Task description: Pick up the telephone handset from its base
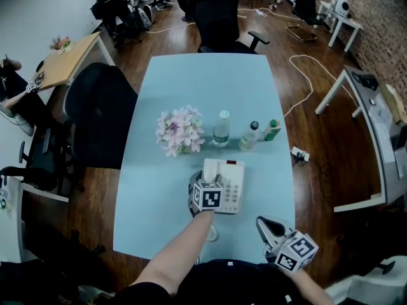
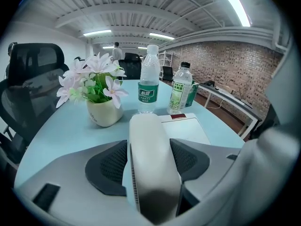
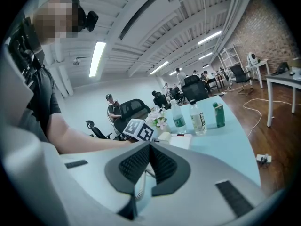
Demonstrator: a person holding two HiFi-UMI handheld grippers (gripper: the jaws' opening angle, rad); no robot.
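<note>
A white telephone base (image 1: 230,182) stands on the light blue table (image 1: 210,81), near me. Its white handset (image 2: 150,159) runs along the base's left side. My left gripper (image 1: 194,187) points down over it, jaws wide and straddling the handset, one dark pad (image 2: 109,166) on each side; I see no squeeze on it. The base's top (image 2: 186,126) shows just beyond the handset. My right gripper (image 1: 267,224) hovers at the table's near right corner, its pads (image 3: 162,164) meeting at the tip with nothing held. The coiled cord (image 3: 138,190) hangs in view below it.
Behind the phone stand a pot of pink flowers (image 1: 180,132), two clear bottles (image 1: 220,129) (image 1: 249,135) and a green carton (image 1: 272,129). A black office chair (image 1: 102,113) is at the table's left, another (image 1: 219,24) at the far end. A cable (image 1: 305,88) lies on the floor.
</note>
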